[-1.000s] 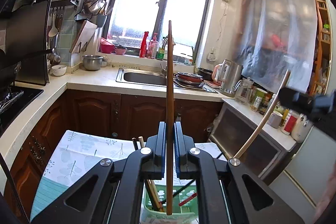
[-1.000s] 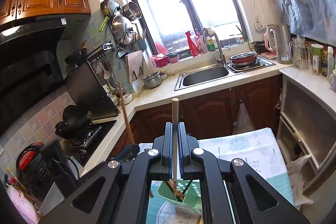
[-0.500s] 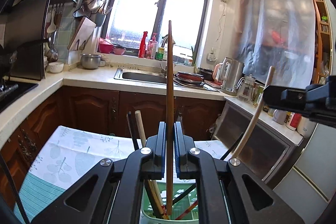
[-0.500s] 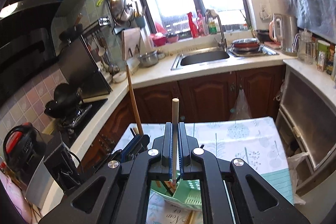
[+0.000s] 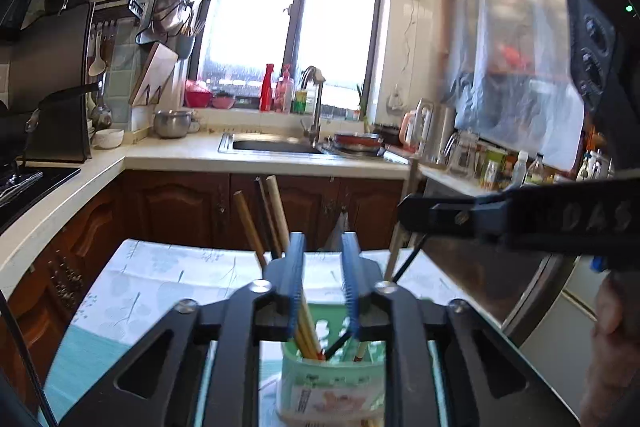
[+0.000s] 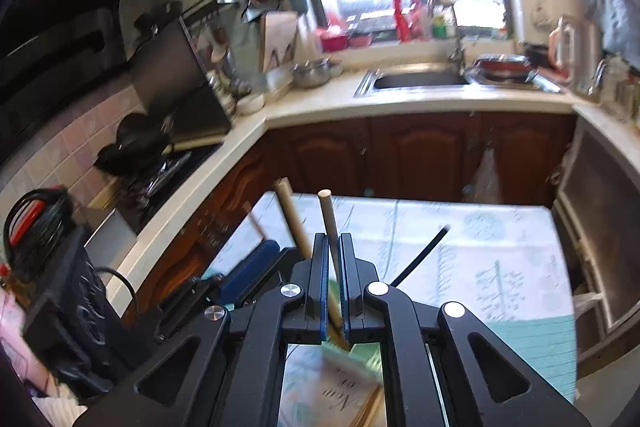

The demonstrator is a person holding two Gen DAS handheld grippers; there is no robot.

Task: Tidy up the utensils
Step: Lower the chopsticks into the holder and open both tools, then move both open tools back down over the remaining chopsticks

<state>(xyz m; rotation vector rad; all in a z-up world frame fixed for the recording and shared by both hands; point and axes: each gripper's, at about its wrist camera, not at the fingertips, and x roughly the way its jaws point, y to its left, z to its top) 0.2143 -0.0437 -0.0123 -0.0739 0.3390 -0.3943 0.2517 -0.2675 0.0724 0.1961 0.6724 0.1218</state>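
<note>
Risking a tipped holder at bottom centre: left gripper opening, nothing between its jaws, over sticks already standing in it, while right gripper, clamping a pale chopstick mid-frame, is nearing the same crowded holder and could be knocking them.

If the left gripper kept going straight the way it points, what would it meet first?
Probably the green utensil holder and the chopsticks standing in it, right below the left gripper, whose opening jaws hold nothing. Depth is hard to judge.
</note>
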